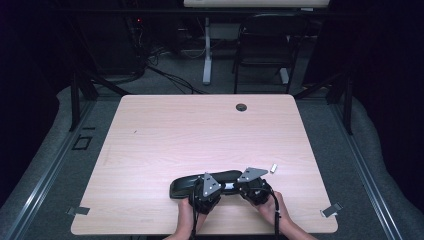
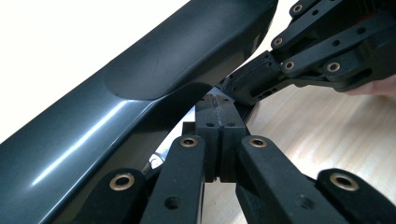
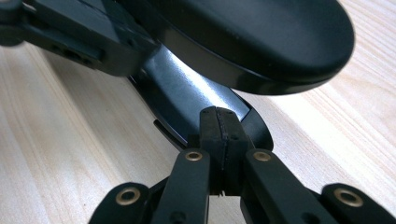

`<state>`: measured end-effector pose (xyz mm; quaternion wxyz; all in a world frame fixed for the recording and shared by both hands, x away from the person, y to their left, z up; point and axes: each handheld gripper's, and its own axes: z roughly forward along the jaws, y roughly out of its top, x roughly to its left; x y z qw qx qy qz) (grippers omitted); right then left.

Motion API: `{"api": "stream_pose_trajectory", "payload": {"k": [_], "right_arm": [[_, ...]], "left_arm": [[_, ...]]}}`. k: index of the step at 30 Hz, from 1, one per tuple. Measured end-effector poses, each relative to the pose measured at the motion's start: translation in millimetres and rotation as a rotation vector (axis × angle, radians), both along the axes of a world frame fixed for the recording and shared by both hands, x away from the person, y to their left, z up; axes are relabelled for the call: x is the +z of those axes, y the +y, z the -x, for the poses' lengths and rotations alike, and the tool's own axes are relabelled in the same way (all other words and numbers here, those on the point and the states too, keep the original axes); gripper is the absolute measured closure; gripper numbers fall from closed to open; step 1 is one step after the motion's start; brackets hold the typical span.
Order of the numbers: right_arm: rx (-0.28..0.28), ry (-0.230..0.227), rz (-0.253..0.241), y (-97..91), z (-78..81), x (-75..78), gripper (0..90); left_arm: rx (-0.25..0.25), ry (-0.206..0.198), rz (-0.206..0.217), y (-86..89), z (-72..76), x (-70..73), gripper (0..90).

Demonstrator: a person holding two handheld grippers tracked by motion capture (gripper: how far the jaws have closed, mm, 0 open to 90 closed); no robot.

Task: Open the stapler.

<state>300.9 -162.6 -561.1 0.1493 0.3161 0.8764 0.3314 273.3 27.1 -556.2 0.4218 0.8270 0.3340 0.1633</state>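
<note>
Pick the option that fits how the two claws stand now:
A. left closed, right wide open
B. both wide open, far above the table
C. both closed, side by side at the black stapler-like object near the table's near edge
C: in each gripper view the jaws meet, and in the high view the left claw and right claw sit at the black stapler-like object on the table.

From my end it's a glossy black case (image 1: pixel 200 182), long with rounded ends, its lid propped open a bit, lying lengthwise along the surface's (image 1: pixel 165 135) near edge, roughly at its middle.
</note>
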Motion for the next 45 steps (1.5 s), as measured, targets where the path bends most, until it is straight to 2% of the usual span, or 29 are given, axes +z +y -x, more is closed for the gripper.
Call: {"api": "stream_pose_trajectory", "payload": {"k": [5, 7, 12, 13, 19, 22, 30, 45], "right_arm": [[0.005, 0.005, -0.018, 3.9, 1.9, -0.9, 90.0], [0.015, 0.005, 0.005, 4.4, 2.7, 0.3, 90.0], [0.006, -0.005, -0.005, 5.2, 3.4, -0.7, 90.0], [-0.002, -0.016, -0.004, 5.1, 3.7, -1.2, 90.0], [-0.007, -0.016, -0.021, 3.0, 2.1, -2.3, 90.0], [-0.018, -0.002, -0.036, 1.6, 0.9, -2.6, 90.0], [-0.021, 0.008, -0.039, 1.9, 0.4, -2.4, 90.0], [-0.025, 0.008, -0.047, 1.0, 0.6, -2.9, 90.0]], "left_arm": [[0.013, -0.007, 0.018, -5.9, 0.0, -2.4, 90.0], [0.02, -0.006, 0.027, -7.2, -0.4, -3.2, 90.0], [0.027, -0.014, 0.017, -9.6, -1.2, -5.0, 90.0], [0.028, -0.014, 0.022, -10.3, -1.6, -5.6, 90.0], [0.029, -0.021, 0.026, -12.7, -1.6, -6.5, 90.0], [0.03, -0.02, 0.032, -13.6, -1.0, -5.7, 90.0], [0.038, -0.018, 0.041, -13.4, -0.4, -4.1, 90.0], [0.036, -0.022, 0.044, -13.3, 0.2, -3.8, 90.0]]}}
